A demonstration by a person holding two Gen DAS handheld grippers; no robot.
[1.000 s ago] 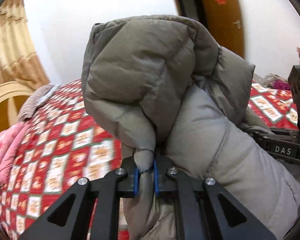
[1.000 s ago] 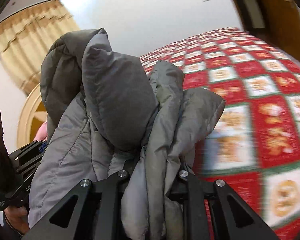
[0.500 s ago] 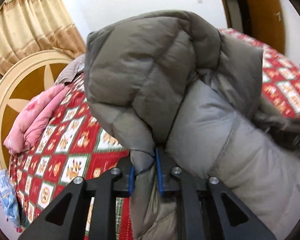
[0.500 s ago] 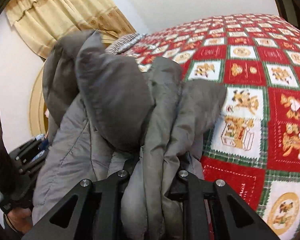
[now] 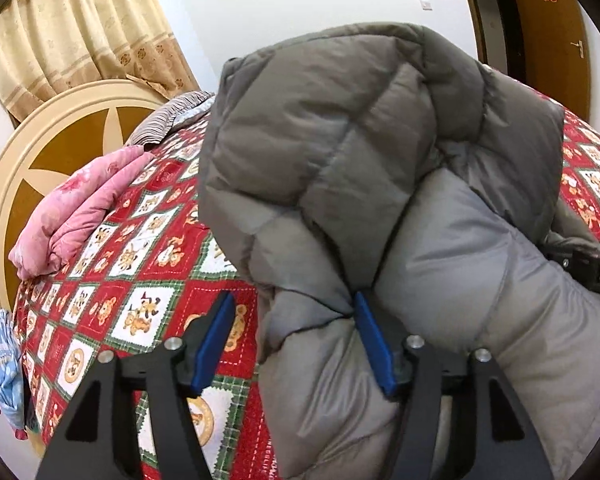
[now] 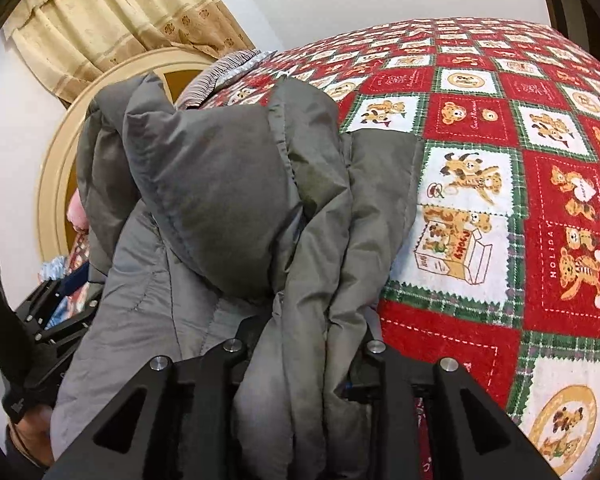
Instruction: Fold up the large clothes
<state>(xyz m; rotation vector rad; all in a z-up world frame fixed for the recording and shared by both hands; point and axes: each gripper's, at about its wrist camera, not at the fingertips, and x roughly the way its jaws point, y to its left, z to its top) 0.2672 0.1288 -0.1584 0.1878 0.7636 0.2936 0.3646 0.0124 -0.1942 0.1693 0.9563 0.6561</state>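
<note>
The left hand-held gripper [image 5: 296, 344] is opening, and its left pad is already clear of the jacket [image 5: 380, 184], to let the folded bundle rest on the bed [image 6: 500, 160]. The jaws of the right hand-held gripper [image 6: 300, 354] are opening too, but jacket folds still fill them.

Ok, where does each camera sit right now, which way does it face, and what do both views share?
Left wrist: on the left gripper, angled down at the grey padded jacket on the bed; jaws opening, left pad off the fabric.
Right wrist: on the right gripper, angled down; jacket folds between its opening jaws, a hand at lower left.
Shared: jacket, bed, curtain, round headboard.
</note>
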